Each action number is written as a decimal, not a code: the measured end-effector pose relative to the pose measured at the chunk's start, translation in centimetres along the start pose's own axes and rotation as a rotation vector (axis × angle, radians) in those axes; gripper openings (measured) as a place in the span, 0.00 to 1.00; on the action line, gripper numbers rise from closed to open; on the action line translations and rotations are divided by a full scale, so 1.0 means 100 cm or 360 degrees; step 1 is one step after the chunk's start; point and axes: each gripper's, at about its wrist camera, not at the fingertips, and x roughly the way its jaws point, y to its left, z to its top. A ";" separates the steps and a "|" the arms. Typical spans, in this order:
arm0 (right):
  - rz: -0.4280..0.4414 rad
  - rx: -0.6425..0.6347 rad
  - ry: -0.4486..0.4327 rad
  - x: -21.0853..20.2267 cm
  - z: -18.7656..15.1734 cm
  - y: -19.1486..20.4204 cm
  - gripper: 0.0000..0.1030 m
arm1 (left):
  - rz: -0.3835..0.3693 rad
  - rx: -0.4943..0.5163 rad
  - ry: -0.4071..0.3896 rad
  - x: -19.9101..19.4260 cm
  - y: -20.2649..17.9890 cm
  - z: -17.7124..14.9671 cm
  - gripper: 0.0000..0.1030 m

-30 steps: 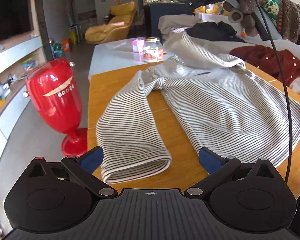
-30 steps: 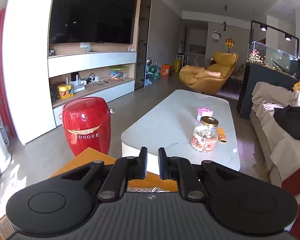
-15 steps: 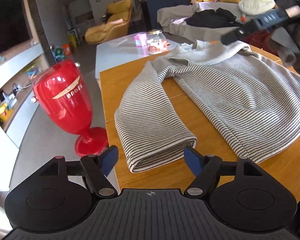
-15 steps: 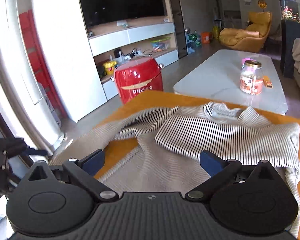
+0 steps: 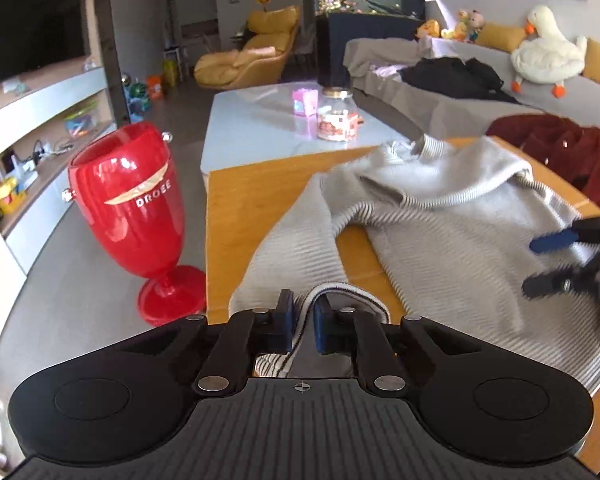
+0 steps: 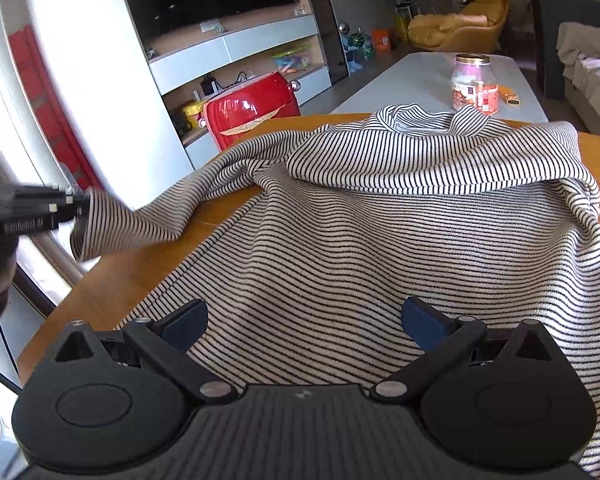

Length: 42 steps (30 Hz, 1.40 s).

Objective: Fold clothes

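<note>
Blue pads of the left gripper (image 5: 304,322) are pressing together on the cuff of the striped sweater (image 6: 380,240), pinching the end of its sleeve (image 5: 292,256) at the near edge of the wooden table (image 5: 236,200). In the right wrist view that cuff is hanging lifted off the tabletop at the left, the sleeve sagging back toward the shoulder. The right gripper (image 6: 304,322) is hovering over the sweater's lower body with its jaws standing spread wide, striped cloth lying below the gap and neither pad gripping it. The sweater is lying across the table, its upper part folded over on itself and the collar pointing away toward the far edge. Beside the table a red goblet-shaped bin (image 5: 132,208) is standing on the floor. Beyond the table's far edge a glass jar (image 6: 472,84) is sitting on a pale coffee table (image 5: 252,128), and a dark red garment (image 5: 560,148) is lying at the right
</note>
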 end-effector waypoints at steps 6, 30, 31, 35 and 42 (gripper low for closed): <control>0.0026 0.0022 -0.0039 -0.003 0.000 -0.004 1.00 | -0.0248 -0.0185 -0.0141 -0.005 -0.014 0.069 0.08; 0.0234 0.0500 -0.0251 -0.031 0.014 -0.068 0.71 | -0.0573 -0.0263 -0.0028 0.127 -0.142 0.194 0.54; 0.0277 0.0581 -0.0254 -0.031 0.021 -0.075 0.64 | -0.0509 -0.0241 -0.0034 0.121 -0.133 0.185 0.58; 0.0389 0.0803 -0.0183 -0.004 0.046 -0.089 0.60 | -0.0293 -0.0236 -0.0092 0.091 -0.099 0.149 0.84; 0.0143 0.0379 -0.0185 0.030 0.107 -0.061 0.05 | -0.0078 -0.0261 -0.0309 0.039 -0.053 0.117 1.00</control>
